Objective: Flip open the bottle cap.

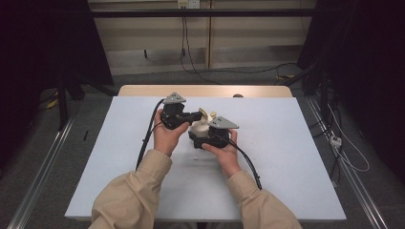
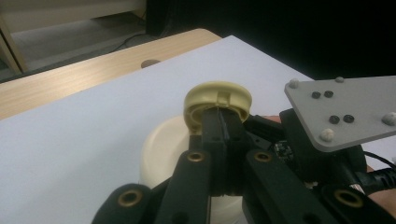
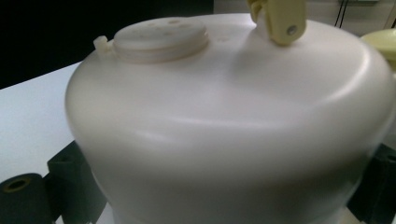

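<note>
A squat white container (image 1: 198, 126) stands on the white table top (image 1: 286, 157), near its middle. My right gripper (image 1: 199, 137) has its jaws on either side of the body (image 3: 224, 121) and grips it. On top are a threaded mouth with small holes (image 3: 161, 39) and a pale yellow hinge piece (image 3: 280, 18). My left gripper (image 1: 198, 115) comes in from the left. Its jaws (image 2: 223, 123) are shut on the rim of a round pale yellow cap (image 2: 217, 100) above the container (image 2: 163, 149).
A small white bit (image 1: 195, 156) lies on the table just in front of the hands. The wooden table edge (image 1: 205, 90) runs along the back, with a small dark knob (image 1: 237, 95) on it. Cables trail from both grippers towards the person.
</note>
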Motion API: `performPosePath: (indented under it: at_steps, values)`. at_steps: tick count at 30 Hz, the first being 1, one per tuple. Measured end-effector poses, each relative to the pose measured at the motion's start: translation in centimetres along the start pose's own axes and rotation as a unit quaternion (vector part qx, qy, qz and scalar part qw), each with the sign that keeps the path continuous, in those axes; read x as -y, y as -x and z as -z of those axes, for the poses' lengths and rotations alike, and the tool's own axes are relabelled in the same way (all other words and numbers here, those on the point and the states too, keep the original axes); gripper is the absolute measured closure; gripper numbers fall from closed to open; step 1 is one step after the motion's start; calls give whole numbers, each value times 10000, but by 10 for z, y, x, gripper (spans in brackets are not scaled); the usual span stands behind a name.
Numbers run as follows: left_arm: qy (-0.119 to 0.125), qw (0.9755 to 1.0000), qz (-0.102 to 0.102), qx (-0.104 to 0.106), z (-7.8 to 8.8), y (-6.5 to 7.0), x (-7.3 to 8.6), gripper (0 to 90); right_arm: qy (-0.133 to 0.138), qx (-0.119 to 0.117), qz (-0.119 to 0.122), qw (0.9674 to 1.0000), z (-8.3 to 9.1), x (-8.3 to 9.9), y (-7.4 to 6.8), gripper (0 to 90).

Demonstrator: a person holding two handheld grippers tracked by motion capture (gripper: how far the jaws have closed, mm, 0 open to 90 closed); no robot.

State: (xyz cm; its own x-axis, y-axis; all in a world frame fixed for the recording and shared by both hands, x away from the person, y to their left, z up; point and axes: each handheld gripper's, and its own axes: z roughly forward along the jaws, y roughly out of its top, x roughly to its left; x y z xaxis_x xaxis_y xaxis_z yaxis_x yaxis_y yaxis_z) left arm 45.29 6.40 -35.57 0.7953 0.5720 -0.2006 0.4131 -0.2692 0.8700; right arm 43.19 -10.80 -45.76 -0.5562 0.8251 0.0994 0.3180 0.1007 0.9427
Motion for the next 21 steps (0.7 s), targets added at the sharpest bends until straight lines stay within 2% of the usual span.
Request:
performPosePath:
  at_steps: [21]
  values:
    - [-37, 10000, -63, -28, -4, 0, -6, 900, 3, -5, -4, 10000, 0, 0, 0, 63]
